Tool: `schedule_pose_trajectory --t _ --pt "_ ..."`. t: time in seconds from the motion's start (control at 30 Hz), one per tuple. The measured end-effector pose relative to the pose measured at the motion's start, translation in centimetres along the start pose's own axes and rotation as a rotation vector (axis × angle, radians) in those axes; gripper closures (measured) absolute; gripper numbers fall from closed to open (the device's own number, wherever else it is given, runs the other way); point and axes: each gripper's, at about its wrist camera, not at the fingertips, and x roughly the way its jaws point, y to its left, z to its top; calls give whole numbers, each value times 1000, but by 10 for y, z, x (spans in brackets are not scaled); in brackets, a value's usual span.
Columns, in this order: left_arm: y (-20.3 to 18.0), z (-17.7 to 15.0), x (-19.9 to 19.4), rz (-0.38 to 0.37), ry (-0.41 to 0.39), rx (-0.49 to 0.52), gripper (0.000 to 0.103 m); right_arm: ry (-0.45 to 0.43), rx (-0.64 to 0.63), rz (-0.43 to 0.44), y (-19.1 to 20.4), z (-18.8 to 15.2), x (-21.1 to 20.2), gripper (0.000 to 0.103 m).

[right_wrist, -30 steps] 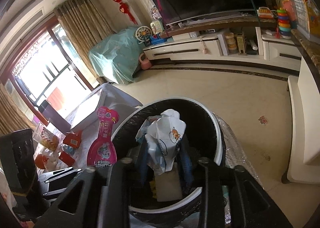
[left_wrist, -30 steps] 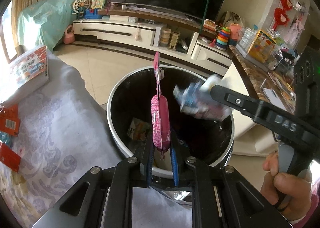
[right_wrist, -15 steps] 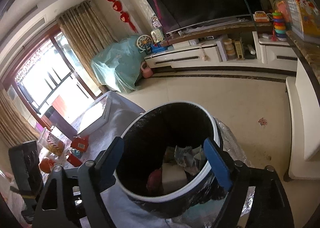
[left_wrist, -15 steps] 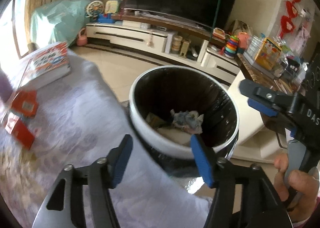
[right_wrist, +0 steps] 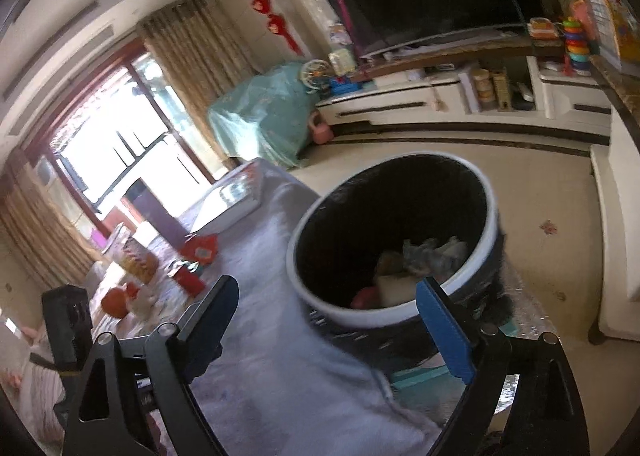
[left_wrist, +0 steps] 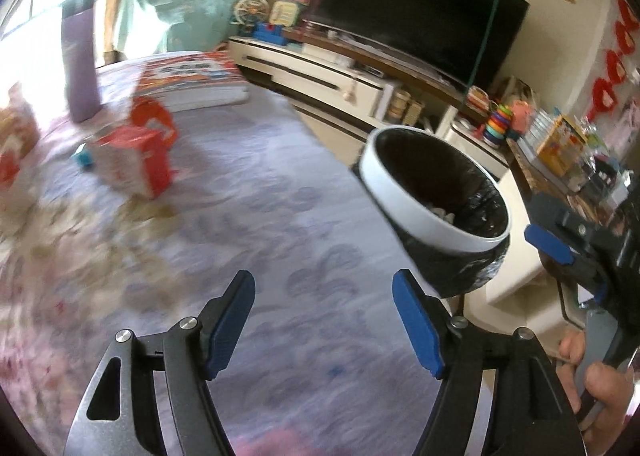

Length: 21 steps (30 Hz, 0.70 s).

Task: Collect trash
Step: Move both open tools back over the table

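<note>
A white-rimmed bin (left_wrist: pixel 420 211) with a black liner stands beside the cloth-covered table (left_wrist: pixel 280 215). In the right wrist view the bin (right_wrist: pixel 360 316) holds a crumpled wrapper (right_wrist: pixel 432 252), a pink packet (right_wrist: pixel 362 298) and a white box (right_wrist: pixel 394 288). My left gripper (left_wrist: pixel 324 292) hangs over the lilac cloth, its jaws opening with nothing between them. My right gripper (right_wrist: pixel 328 292) is at the bin's near rim, jaws opening and empty. Red cartons (left_wrist: pixel 136 163) lie on the table at the far left, blurred.
A thick book (left_wrist: pixel 192 83) and a tall purple container (left_wrist: pixel 80 63) stand at the table's far end. A snack bag (right_wrist: pixel 136 262) and an orange item (right_wrist: pixel 116 302) lie near them. A TV cabinet (right_wrist: pixel 440 107) lines the far wall. A hand (left_wrist: pixel 600 384) holds the right gripper.
Both grippers opened; the pink packet and the crumpled wrapper dropped into the bin. The left gripper swung left over the table. The right gripper drew back from above the bin.
</note>
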Motion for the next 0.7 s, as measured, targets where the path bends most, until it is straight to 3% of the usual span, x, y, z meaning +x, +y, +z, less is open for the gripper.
schedule_pose_trajectory --t 0.4,0.7 --pt "57 -41 -50 89 -31 -104 31 76 -47 70 46 -35 18 11" --pt "93 -53 -74 152 -47 -144 30 133 -121 117 83 -55 35 11"
